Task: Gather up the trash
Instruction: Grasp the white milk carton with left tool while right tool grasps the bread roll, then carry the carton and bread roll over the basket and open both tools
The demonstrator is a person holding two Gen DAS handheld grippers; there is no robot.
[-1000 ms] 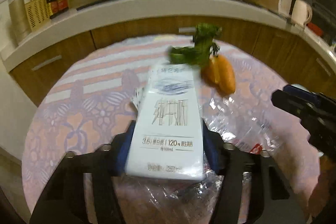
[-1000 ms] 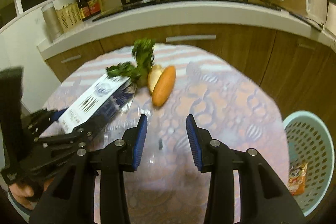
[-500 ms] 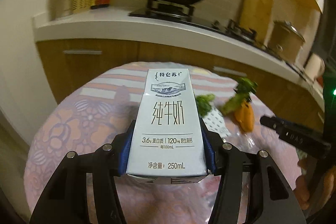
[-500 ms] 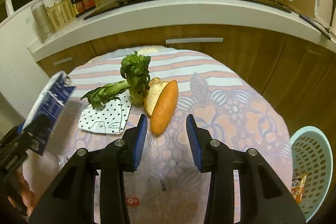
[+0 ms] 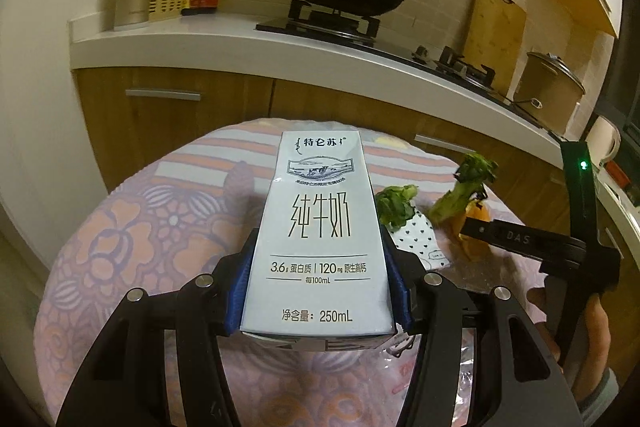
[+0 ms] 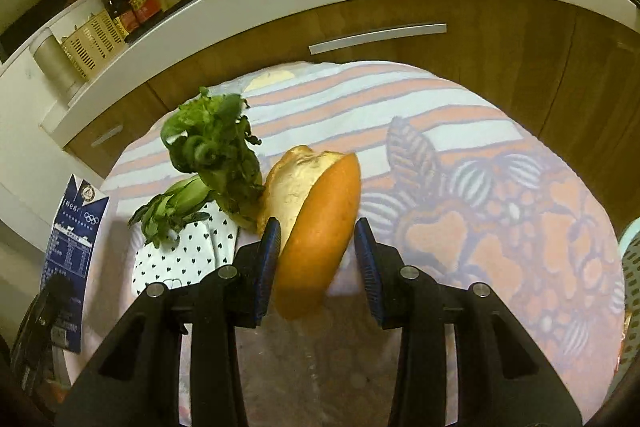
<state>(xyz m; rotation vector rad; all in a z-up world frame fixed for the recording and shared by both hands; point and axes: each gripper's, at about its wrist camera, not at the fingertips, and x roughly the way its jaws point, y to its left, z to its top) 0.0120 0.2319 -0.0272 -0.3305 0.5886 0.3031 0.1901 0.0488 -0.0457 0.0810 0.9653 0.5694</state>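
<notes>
Milk carton point(image 5: 316, 239) is sitting clamped in the left gripper point(image 5: 318, 291) fingers at frame centre. Right gripper point(image 6: 316, 259) fingers are straddling the bread roll point(image 6: 316, 227) on the worktop point(image 6: 500, 227), lower centre, not yet pinching it.

Basket point(image 6: 632, 267) cut off at right edge.

From the right gripper point(image 6: 315, 259), the bread roll point(image 6: 316, 223) fills the gap between its jaws. Greens point(image 6: 212, 155) and a dotted packet point(image 6: 184, 255) crowd ten o'clock. Bare tablecloth point(image 6: 500, 211) lies open from one to three o'clock.
</notes>
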